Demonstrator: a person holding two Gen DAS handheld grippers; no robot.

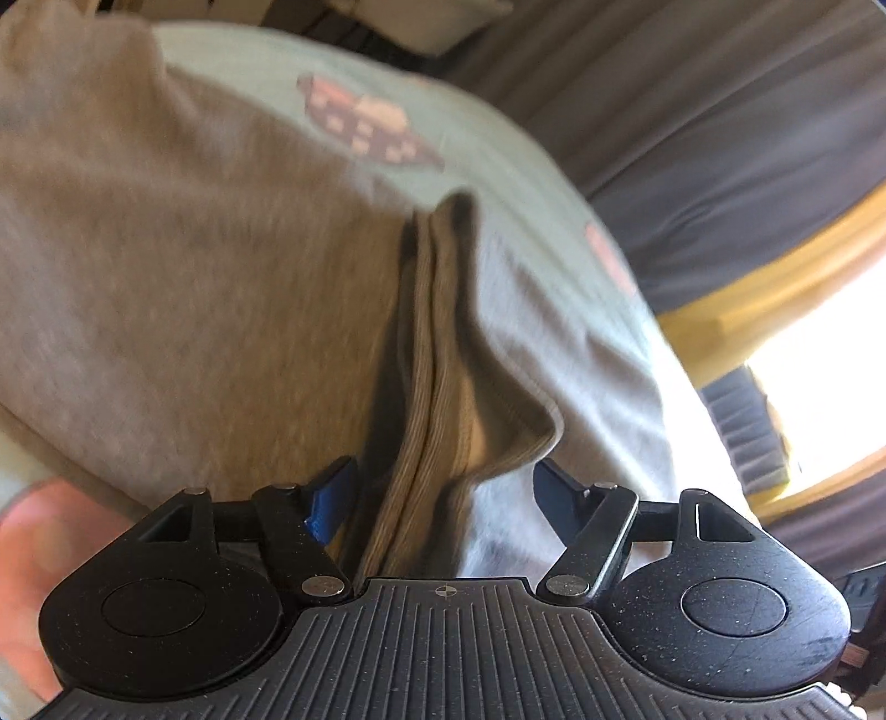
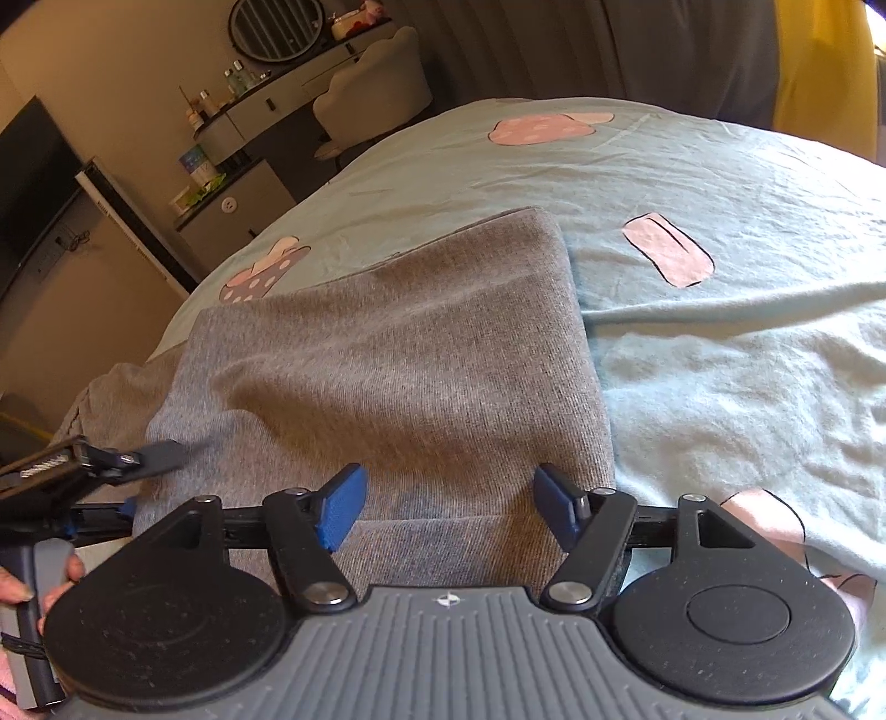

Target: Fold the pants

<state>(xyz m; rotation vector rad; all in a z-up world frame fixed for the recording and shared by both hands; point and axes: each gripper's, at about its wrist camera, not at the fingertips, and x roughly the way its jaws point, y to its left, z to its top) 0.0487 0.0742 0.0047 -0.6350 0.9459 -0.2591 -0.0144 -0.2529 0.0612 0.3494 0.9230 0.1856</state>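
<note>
Grey knit pants (image 2: 398,354) lie folded on a pale green bedsheet (image 2: 720,360) with pink prints. My right gripper (image 2: 448,498) is open just above the near edge of the pants, its blue pads (image 2: 343,509) apart on either side of the cloth. My left gripper (image 1: 443,487) is open too, tilted, with a ribbed cuff or waistband edge of the pants (image 1: 426,387) standing between its jaws. The left gripper also shows in the right wrist view (image 2: 160,454) at the left edge of the pants. The left wrist view is blurred.
A vanity desk with a round mirror (image 2: 277,27) and a chair (image 2: 371,94) stands beyond the bed at the far left. A dark screen (image 2: 33,183) hangs on the left wall. Grey curtains (image 1: 692,111) and a bright window (image 1: 819,387) are at the right.
</note>
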